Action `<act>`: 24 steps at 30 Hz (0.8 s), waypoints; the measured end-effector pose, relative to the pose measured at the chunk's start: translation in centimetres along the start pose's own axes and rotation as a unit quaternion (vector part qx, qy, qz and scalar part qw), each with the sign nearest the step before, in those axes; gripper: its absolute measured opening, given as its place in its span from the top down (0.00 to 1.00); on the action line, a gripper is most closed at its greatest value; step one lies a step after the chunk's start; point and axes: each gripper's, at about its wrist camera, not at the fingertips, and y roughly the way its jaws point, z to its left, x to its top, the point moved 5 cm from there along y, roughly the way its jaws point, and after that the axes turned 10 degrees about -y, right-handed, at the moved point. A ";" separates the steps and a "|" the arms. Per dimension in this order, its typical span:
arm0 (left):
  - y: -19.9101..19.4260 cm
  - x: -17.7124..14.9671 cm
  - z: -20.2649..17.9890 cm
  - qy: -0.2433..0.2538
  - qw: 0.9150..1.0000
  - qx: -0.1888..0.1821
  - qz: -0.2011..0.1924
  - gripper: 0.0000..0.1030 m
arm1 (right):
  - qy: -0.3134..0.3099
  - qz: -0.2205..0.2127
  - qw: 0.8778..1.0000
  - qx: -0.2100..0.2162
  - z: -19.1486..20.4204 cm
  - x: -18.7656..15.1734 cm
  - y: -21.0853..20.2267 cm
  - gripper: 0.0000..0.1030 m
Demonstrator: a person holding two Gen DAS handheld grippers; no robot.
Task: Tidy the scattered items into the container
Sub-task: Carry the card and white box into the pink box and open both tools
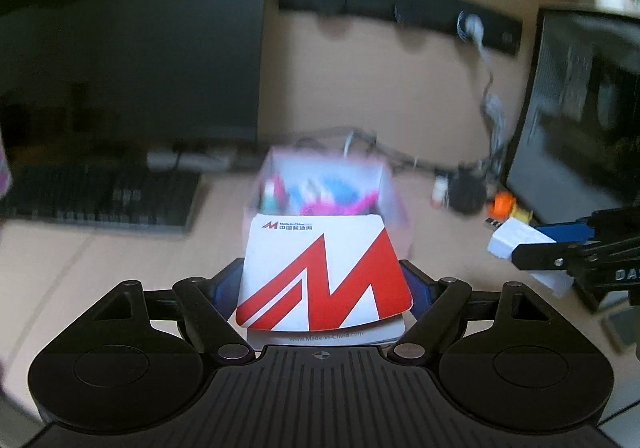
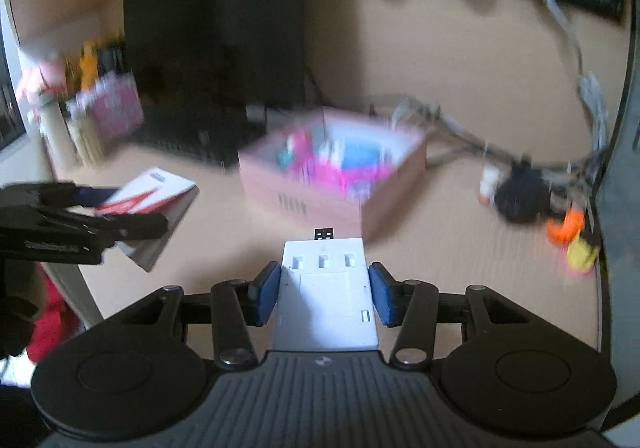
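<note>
My left claw clamped on red-white notepad, my right claw on white adapter — both held above bench, near pink box ahead, already holding items.

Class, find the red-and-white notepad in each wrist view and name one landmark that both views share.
Left wrist: notepad, centre-bottom, clamped in the left gripper.
Right wrist: notepad, left edge, in the left gripper, above the desk.
Shared landmark: pink container, mid-frame, beyond the notepad.
</note>
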 end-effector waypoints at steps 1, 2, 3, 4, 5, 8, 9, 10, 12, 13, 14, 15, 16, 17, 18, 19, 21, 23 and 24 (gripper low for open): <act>0.3 1.2 0.0 0.006 1.000 -0.007 -0.008 0.19 | 0.006 -0.015 1.000 -0.002 -0.2 1.0 -0.4 0.54; 0.8 2.4 0.0 0.014 1.000 -0.012 -0.015 0.19 | 0.012 -0.029 0.999 -0.004 -0.5 2.1 -0.7 0.54; 1.4 3.5 -0.1 0.022 0.999 -0.016 -0.020 0.19 | 0.020 -0.042 0.999 -0.007 -0.8 3.1 -0.9 0.54; 2.1 4.6 0.0 0.029 0.999 -0.022 -0.025 0.18 | 0.029 -0.054 0.998 -0.009 -1.1 4.2 -0.9 0.54; 3.0 5.7 0.0 0.034 0.999 -0.029 -0.028 0.18 | 0.040 -0.065 0.997 -0.011 -1.5 5.3 -0.8 0.54; 6.1 8.6 0.2 0.046 0.997 -0.051 -0.032 0.18 | 0.079 -0.087 0.993 -0.019 -2.8 8.2 0.2 0.54; 7.5 9.5 0.3 0.050 0.997 -0.058 -0.031 0.18 | 0.088 -0.093 0.992 -0.019 -3.2 9.0 0.8 0.54; 8.7 10.2 0.4 0.052 0.996 -0.062 -0.031 0.18 | 0.098 -0.098 0.990 -0.021 -3.5 9.9 1.6 0.54; 11.8 11.2 0.6 0.059 0.995 -0.073 -0.020 0.16 | 0.122 -0.098 0.987 -0.026 -4.4 11.3 3.9 0.54; 13.6 11.4 0.8 0.059 0.995 -0.080 0.002 0.13 | 0.136 -0.099 0.985 -0.026 -4.9 11.9 5.2 0.54; 15.2 11.3 1.4 0.054 0.995 -0.084 0.029 0.10 | 0.148 -0.100 0.984 -0.022 -5.4 12.3 6.6 0.52; 16.0 11.1 2.1 0.048 0.995 -0.082 0.040 0.09 | 0.159 -0.095 0.983 -0.020 -6.0 12.6 8.2 0.49; 16.4 10.8 2.9 0.042 0.995 -0.078 0.045 0.08 | 0.167 -0.082 0.982 -0.029 -6.5 12.7 9.9 0.43; 16.4 10.2 3.6 0.040 0.995 -0.076 0.050 0.07 | 0.171 -0.072 0.982 -0.042 -6.9 12.6 11.0 0.41; 16.3 9.5 4.3 0.042 0.995 -0.075 0.055 0.07 | 0.174 -0.068 0.981 -0.052 -7.1 12.4 11.7 0.41; 16.1 8.8 4.9 0.047 0.995 -0.071 0.059 0.06 | 0.177 -0.065 0.980 -0.057 -7.3 12.0 12.0 0.38; 15.6 7.0 5.7 0.061 0.994 -0.058 0.067 0.05 | 0.185 -0.060 0.978 -0.070 -7.8 10.6 12.2 0.31; 15.2 5.1 6.0 0.070 0.993 -0.050 0.077 0.04 | 0.187 -0.041 0.977 -0.091 -8.2 8.6 12.2 0.30; 14.9 4.3 5.9 0.069 0.993 -0.050 0.084 0.03 | 0.185 -0.028 0.977 -0.099 -8.2 7.6 12.3 0.29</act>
